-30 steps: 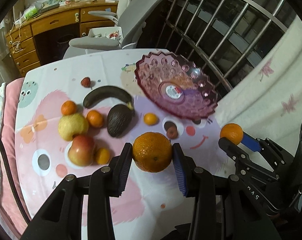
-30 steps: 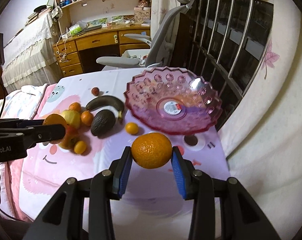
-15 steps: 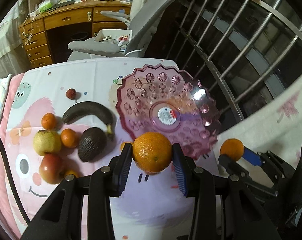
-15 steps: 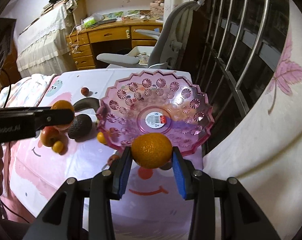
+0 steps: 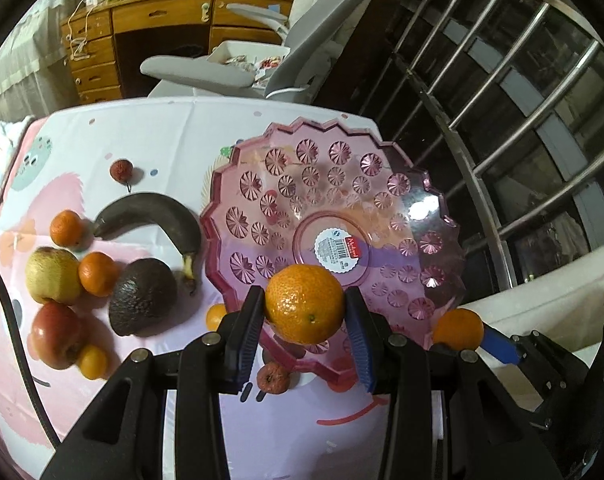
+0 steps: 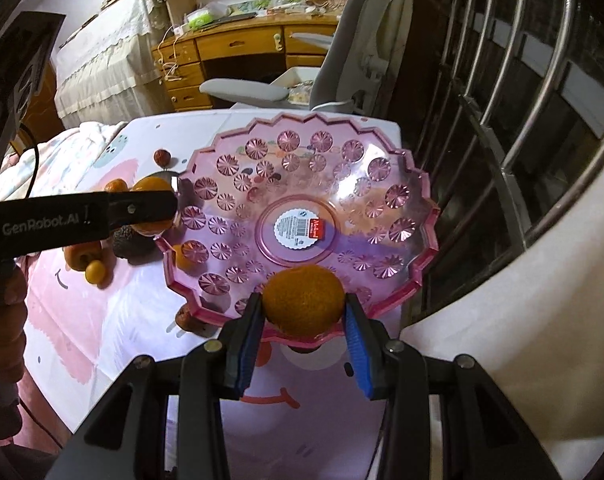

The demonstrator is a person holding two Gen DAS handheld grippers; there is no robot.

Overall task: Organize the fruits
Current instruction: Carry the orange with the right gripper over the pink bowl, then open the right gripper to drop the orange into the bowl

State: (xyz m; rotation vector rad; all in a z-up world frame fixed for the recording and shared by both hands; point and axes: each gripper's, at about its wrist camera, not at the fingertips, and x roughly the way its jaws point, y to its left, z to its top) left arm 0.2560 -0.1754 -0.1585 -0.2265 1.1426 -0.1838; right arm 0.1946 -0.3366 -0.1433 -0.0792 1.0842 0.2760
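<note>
While both grippers hover over pink glass fruit bowl (image 5: 406, 184), bowl empty, label sticker at centre. Tablecloth (image 5: 174, 128) pink-white cartoon print; wooden desk, grey office chair, window bars at 12–2 o'clock. Loose fruit at bowl's 9 o'clock: black banana (image 5: 154, 212), avocado (image 5: 142, 296), apples, small mandarins. Left gripper (image 5: 305, 310) clamped on orange (image 5: 304, 304) above bowl's 6 o'clock rim. Right gripper (image 6: 302, 308) clamped on second orange (image 6: 302, 300), same rim zone. Oranges look firm, light, round, roll-prone; grip across widest part. Bowl probably fragile, release low.
</note>
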